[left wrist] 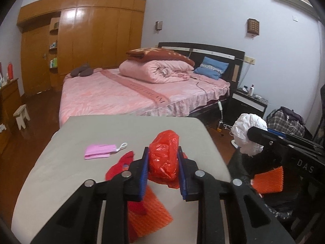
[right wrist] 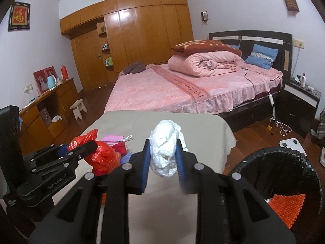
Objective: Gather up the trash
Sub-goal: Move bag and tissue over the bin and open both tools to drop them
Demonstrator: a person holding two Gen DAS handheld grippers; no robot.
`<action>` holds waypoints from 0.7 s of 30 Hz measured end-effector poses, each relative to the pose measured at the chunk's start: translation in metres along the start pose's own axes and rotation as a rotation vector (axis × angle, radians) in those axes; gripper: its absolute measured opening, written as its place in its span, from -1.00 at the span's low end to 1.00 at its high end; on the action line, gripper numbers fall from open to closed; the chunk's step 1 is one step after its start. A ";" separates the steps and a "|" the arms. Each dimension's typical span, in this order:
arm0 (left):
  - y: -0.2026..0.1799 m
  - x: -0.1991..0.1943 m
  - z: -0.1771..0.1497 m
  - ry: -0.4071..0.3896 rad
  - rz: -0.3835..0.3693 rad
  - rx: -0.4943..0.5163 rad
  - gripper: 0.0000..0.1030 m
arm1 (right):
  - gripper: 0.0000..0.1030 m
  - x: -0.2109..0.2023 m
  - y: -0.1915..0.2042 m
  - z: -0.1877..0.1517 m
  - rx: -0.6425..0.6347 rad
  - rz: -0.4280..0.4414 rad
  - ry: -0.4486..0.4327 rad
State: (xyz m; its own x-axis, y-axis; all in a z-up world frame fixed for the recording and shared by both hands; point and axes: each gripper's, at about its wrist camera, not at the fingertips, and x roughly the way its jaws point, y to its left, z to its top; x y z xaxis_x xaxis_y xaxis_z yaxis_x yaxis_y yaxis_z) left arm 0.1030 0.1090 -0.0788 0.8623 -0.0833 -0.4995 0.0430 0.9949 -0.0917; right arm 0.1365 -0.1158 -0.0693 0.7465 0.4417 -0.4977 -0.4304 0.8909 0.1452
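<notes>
1. A folded pink face mask (left wrist: 100, 151) with a white ear loop was seen lying flat on the grey-covered bench (left wrist: 61, 162), left of the other items.
2. A red cloth scrap (left wrist: 119, 165) and an orange ribbed mesh sheet (left wrist: 150, 213) were seen lying on the bench below the left gripper.
3. A crumpled red plastic bag (left wrist: 164, 156) was pinched between the blue pads of the left gripper (left wrist: 162, 166) and held clear above the bench.
4. A crumpled white paper wad (right wrist: 164, 152) was clamped by the right gripper (right wrist: 162, 158), raised over the bench.
5. A black-lined round trash bin (right wrist: 254, 174) was seen right of the bench, with an orange mesh piece (right wrist: 284, 207) inside.
</notes>
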 end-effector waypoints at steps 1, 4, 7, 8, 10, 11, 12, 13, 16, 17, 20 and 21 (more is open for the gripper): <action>-0.004 0.000 0.000 0.000 -0.008 0.006 -0.53 | -0.55 -0.003 -0.002 -0.001 0.003 -0.005 -0.002; -0.015 0.000 0.001 0.000 -0.028 0.015 -0.54 | -0.55 -0.012 -0.009 -0.003 0.009 -0.020 -0.010; -0.026 0.000 0.004 -0.006 -0.047 0.026 -0.54 | -0.55 -0.023 -0.019 -0.005 0.021 -0.043 -0.019; -0.032 0.000 0.006 -0.009 -0.059 0.034 -0.54 | -0.55 -0.027 -0.023 -0.007 0.025 -0.052 -0.022; -0.041 0.000 0.008 -0.014 -0.075 0.043 -0.54 | -0.55 -0.034 -0.031 -0.009 0.034 -0.071 -0.026; -0.047 0.001 0.010 -0.016 -0.087 0.049 -0.54 | -0.55 -0.039 -0.037 -0.010 0.040 -0.083 -0.030; -0.053 0.002 0.011 -0.018 -0.099 0.054 -0.54 | -0.55 -0.042 -0.040 -0.012 0.044 -0.092 -0.033; -0.058 0.003 0.012 -0.019 -0.111 0.060 -0.54 | -0.55 -0.047 -0.046 -0.013 0.050 -0.105 -0.037; -0.079 0.005 0.015 -0.028 -0.151 0.084 -0.54 | -0.55 -0.058 -0.059 -0.017 0.063 -0.143 -0.043; -0.088 0.006 0.017 -0.030 -0.169 0.094 -0.54 | -0.55 -0.062 -0.065 -0.018 0.069 -0.157 -0.046; -0.108 0.010 0.018 -0.030 -0.205 0.115 -0.54 | -0.55 -0.073 -0.079 -0.022 0.083 -0.194 -0.053; -0.115 0.011 0.018 -0.029 -0.217 0.123 -0.54 | -0.55 -0.076 -0.083 -0.023 0.085 -0.204 -0.054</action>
State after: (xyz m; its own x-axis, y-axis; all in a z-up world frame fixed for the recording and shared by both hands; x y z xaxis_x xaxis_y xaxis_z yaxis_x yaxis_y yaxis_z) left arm 0.1168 -0.0051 -0.0579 0.8403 -0.2957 -0.4544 0.2880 0.9536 -0.0880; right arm 0.1040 -0.2259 -0.0638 0.8405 0.2549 -0.4782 -0.2253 0.9669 0.1194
